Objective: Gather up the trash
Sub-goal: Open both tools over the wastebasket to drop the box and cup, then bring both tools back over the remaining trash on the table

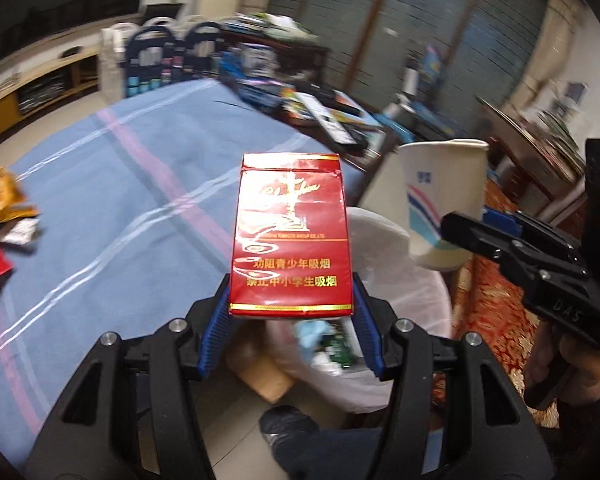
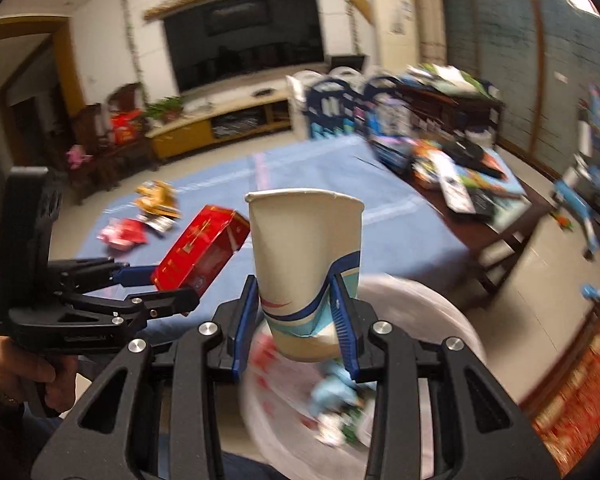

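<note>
While your left gripper point(image 1: 292, 320) pinches the stiff cigarette pack point(image 1: 292, 236) low, your right gripper point(image 2: 296, 320) clamps the thin paper cup point(image 2: 306, 268) near its base over the trash bag point(image 2: 424, 312); squeeze lightly, it crushes.

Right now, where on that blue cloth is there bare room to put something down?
The blue cloth is bare through its middle, between the wrappers at its left and the cluttered dark table at its right. The near edge is crowded by both grippers and the white trash bag.
</note>
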### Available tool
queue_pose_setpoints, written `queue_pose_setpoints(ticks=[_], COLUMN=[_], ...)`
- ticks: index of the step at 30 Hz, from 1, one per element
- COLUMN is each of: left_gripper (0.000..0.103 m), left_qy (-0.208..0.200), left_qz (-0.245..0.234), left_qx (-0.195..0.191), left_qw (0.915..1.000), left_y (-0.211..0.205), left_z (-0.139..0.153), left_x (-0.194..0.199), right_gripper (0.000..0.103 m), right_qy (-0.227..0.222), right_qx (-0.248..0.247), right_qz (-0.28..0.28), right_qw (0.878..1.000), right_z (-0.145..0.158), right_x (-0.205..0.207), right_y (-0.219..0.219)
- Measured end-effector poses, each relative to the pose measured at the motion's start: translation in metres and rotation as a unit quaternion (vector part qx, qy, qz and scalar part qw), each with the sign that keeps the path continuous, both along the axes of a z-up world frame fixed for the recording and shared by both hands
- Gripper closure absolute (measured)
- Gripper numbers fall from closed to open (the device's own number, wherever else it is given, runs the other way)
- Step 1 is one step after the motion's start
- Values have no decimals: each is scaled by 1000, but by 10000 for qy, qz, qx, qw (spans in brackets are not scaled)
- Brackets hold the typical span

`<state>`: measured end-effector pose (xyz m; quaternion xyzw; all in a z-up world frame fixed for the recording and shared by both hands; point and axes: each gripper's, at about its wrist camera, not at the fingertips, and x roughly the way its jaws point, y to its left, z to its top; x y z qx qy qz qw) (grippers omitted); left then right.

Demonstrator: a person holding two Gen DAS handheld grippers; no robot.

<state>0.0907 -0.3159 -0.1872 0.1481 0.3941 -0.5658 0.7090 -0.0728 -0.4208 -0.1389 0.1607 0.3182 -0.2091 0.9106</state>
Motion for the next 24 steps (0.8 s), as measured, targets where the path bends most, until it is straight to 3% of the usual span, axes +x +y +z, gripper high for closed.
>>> queue_pose_setpoints(ticks=[4, 5, 6, 7, 8, 11, 14, 17, 21, 24], left_gripper=[45, 42, 30, 19, 16, 15, 11, 7, 6, 5], left_qy=[124, 57, -123, -392, -437, -309, -335, -393, -299, 21], left_qz=[-770, -822, -784, -585, -483, -3, 1004, 2112, 3758, 4464], left_qx=[227, 371, 556, 614, 596, 493, 287, 289, 483, 391], left_qw=[9967, 9959, 9953, 9956, 9961, 9983, 9940, 9762, 9249, 8940], left_y=[-50, -55, -60, -58, -55, -36, 1, 43, 126, 179], left_z=[-28, -34, -39, -41, -40, -31, -8, 2, 4, 3], left_x=[-37, -42, -46, -45, -41, -12, 39, 83, 153, 189], right_gripper=[65, 53, 33, 26, 16, 14, 14, 14, 14, 14], right_qy=[203, 242, 259, 156, 59, -168, -335, -482, -716, -920], right_qx=[-165, -138, -84, -45, -11, 102, 204, 122, 70, 41], right_qz=[-341, -406, -470, -600, -679, -714, -539, -178, 486, 912], right_qw=[9991, 9988, 9985, 9981, 9977, 9973, 9978, 9986, 9962, 9916], right_z=[-3, -4, -5, -5, -4, -1, 1, 6, 16, 28], right_x=[-21, -23, -24, -30, -34, -31, -11, 27, 89, 141], right_y=[-14, -17, -21, -25, -27, -26, -14, 11, 58, 93])
